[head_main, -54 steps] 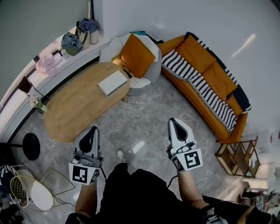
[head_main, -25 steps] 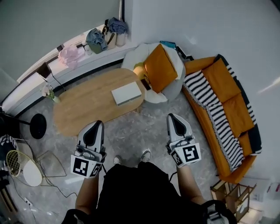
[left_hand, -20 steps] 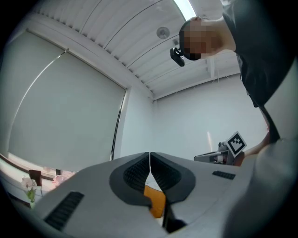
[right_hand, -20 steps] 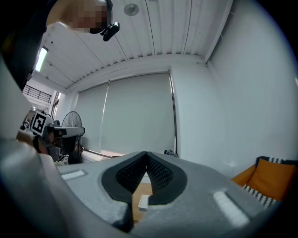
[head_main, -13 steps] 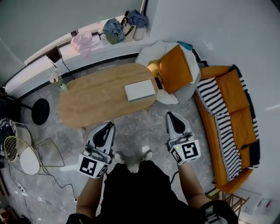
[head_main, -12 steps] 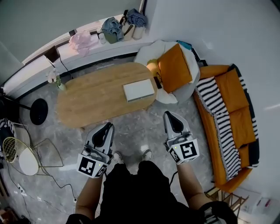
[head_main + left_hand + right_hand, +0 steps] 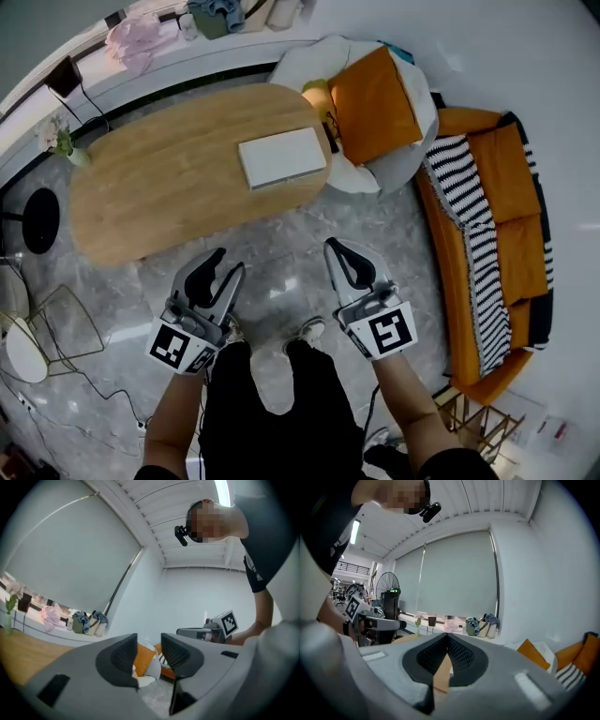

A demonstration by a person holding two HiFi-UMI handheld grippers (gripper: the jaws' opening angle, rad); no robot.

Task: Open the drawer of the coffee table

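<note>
The oval wooden coffee table (image 7: 169, 187) lies ahead of me in the head view, with a white flat box (image 7: 281, 157) on its right end. No drawer shows in any view. My left gripper (image 7: 225, 265) hangs just short of the table's near edge. Its jaws have just been opening and stand a little apart with nothing between them (image 7: 149, 641). My right gripper (image 7: 336, 249) is beside it over the marble floor, below the table's right end. It is shut and holds nothing (image 7: 447, 637). Both point towards the table.
A round pale armchair with an orange cushion (image 7: 375, 98) touches the table's right end. An orange sofa with a striped throw (image 7: 492, 225) runs along the right. A window ledge with bags and pink cloth (image 7: 131, 37) lies behind. A black round base (image 7: 39, 220), a wire stool (image 7: 56, 323) and floor cables sit left.
The table now fills more of the head view, as the camera has come down closer. Both grippers have sunk towards its near edge. The left jaws have parted.
</note>
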